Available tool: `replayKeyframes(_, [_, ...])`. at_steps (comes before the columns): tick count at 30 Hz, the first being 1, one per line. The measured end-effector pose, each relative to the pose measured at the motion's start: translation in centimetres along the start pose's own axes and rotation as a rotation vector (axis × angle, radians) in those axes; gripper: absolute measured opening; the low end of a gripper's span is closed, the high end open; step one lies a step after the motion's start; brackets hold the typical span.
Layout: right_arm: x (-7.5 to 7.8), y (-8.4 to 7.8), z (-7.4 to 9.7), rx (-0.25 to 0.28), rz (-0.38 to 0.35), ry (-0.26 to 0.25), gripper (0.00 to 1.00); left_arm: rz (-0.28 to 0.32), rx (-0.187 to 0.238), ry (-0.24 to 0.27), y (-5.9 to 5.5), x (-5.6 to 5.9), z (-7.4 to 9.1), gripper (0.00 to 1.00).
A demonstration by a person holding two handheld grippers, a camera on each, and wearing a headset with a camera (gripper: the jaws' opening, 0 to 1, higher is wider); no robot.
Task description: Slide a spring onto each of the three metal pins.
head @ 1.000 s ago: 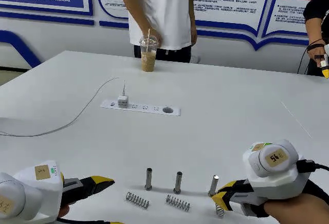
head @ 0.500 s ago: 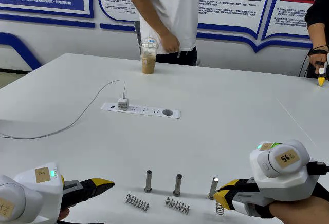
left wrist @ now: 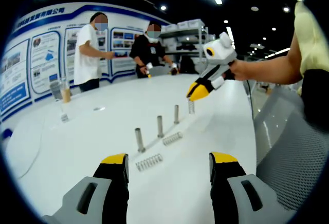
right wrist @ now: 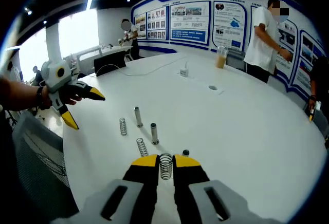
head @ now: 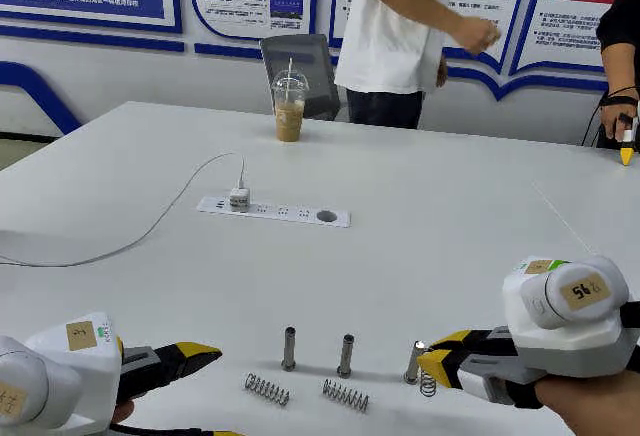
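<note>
The white table point(head: 450, 206) spreads out in front of me, and beyond its far edge a person in a white shirt point(head: 395, 36) stands next to a grey chair point(head: 300, 66). My left gripper point(left wrist: 169, 158) hovers low over the near left of the table, its jaws spread wide with nothing between them. My right gripper point(right wrist: 165, 161) is at the near right, its yellow-tipped jaws pinched narrow on the held spring point(head: 429, 384), which stands upright between the tips. Farther out a power strip point(head: 275, 211) lies flat with a white charger point(head: 239, 197) plugged in and a cable point(head: 130, 241) trailing off to the left. A drink cup point(head: 289, 106) stands near the far edge. Close to me stand three bare metal pins in a row: the left pin point(head: 289, 348), the middle pin point(head: 346, 355) and the right pin point(head: 415, 361), which leans a little. The held spring is just beside the right pin; I cannot tell whether it touches the pin or the table. The first loose spring point(head: 267, 389) lies on its side in front of the left pin, and the second loose spring point(head: 345, 395) in front of the middle pin.
</note>
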State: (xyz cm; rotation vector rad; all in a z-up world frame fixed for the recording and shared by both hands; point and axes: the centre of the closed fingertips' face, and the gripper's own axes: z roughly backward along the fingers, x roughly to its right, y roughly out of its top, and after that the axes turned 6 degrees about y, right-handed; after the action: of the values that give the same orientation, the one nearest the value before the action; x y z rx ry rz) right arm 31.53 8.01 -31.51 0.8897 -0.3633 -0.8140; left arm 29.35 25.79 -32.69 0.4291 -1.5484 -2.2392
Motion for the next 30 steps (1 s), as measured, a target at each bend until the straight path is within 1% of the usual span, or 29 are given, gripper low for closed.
replayKeyframes(19, [0.8,2.9,0.5,0.099,0.017,-0.029,0.12,0.002,-0.002,0.003,-0.1,-0.1,0.0,0.64])
replayKeyframes(30, [1.8,3.7,0.4,0.132,0.01,-0.049,0.12,0.007,-0.004,0.001,-0.2,-0.1,-0.1,0.64])
